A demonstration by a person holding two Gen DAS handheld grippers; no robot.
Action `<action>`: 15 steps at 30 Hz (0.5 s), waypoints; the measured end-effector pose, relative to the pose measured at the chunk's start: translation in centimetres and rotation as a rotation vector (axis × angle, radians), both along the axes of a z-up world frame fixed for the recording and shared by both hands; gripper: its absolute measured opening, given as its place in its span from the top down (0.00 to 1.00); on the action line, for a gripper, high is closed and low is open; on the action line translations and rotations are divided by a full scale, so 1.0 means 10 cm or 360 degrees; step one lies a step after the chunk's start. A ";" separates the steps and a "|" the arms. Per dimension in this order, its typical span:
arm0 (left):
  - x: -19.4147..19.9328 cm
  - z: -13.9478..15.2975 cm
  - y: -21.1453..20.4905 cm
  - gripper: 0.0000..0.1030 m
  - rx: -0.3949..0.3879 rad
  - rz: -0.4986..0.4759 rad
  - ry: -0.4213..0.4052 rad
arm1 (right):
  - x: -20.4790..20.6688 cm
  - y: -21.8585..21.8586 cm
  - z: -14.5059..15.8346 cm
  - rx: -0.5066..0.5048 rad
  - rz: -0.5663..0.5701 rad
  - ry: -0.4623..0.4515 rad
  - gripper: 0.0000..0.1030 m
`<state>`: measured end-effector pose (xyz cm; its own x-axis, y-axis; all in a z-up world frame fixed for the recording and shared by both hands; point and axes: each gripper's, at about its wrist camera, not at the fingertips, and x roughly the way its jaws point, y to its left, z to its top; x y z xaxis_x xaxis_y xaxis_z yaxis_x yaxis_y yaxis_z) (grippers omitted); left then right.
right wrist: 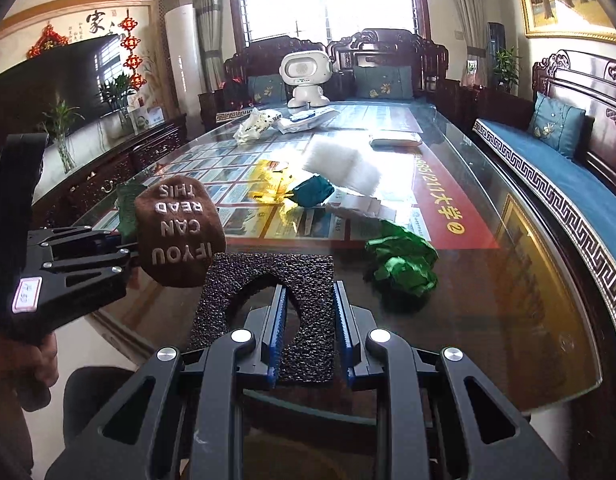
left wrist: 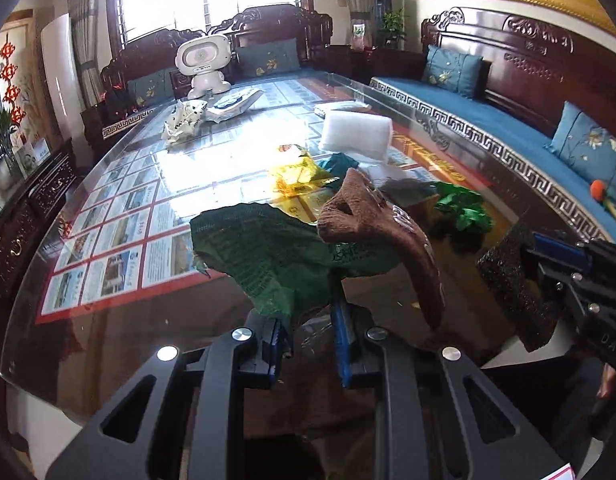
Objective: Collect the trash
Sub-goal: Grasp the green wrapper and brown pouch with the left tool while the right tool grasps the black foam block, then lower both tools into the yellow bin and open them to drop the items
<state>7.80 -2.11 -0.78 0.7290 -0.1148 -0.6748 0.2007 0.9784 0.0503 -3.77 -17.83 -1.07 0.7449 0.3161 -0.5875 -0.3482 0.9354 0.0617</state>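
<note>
Carved dark wood sofas with blue cushions ring a long glass-topped desk [right wrist: 508, 320] where the trash lies scattered. Low in the left wrist view, the left gripper [left wrist: 308, 332] has its fingers closed on a bundle: a green mesh scrap [left wrist: 267, 256] with a brown sock [left wrist: 388, 240] draped over it. How much of either sits between the fingers is hidden by the fabric, so the loosely hanging sock could slide off if the bundle tilts. At the bottom centre of the right wrist view, the right gripper [right wrist: 308, 312] holds a black foam piece [right wrist: 259, 304]; its fingers stand partly apart and seem to pinch only one thin arm beside the cut-out, a hold that could let the foam swing or drop. Still on the desk are crumpled green paper [right wrist: 404, 264], a yellow wrapper [right wrist: 271, 180], a teal wad [right wrist: 314, 190] and white foam [right wrist: 344, 168]. Glare washes out the desk's middle, and no bin shows in either view.
</note>
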 end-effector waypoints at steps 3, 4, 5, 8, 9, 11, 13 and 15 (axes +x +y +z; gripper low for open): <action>-0.30 -0.02 -0.02 0.79 -0.0032 -0.0028 -0.0008 | -0.27 -0.01 -0.01 -0.0037 0.0033 -0.0006 0.78; -0.41 -0.04 -0.03 0.79 -0.0036 -0.0039 -0.0009 | -0.39 -0.02 -0.02 -0.0049 0.0052 -0.0001 0.78; -0.54 -0.08 -0.03 0.79 -0.0046 -0.0058 -0.0003 | -0.48 -0.03 -0.03 -0.0059 0.0067 0.0004 0.78; -0.86 -0.20 -0.04 0.79 -0.0072 -0.0121 0.0051 | -0.78 -0.05 -0.10 -0.0093 0.0111 0.0028 0.78; -0.98 -0.25 -0.04 0.79 -0.0084 -0.0143 0.0078 | -0.87 -0.06 -0.13 -0.0106 0.0127 0.0042 0.78; -1.19 -0.37 -0.04 0.79 -0.0095 -0.0179 0.0136 | -1.05 -0.08 -0.21 -0.0128 0.0153 0.0077 0.78; -1.40 -0.53 -0.06 0.79 -0.0084 -0.0208 0.0203 | -1.23 -0.09 -0.34 -0.0152 0.0184 0.0143 0.78; -1.54 -0.72 -0.11 0.79 -0.0047 -0.0242 0.0289 | -1.36 -0.11 -0.46 -0.0167 0.0194 0.0197 0.78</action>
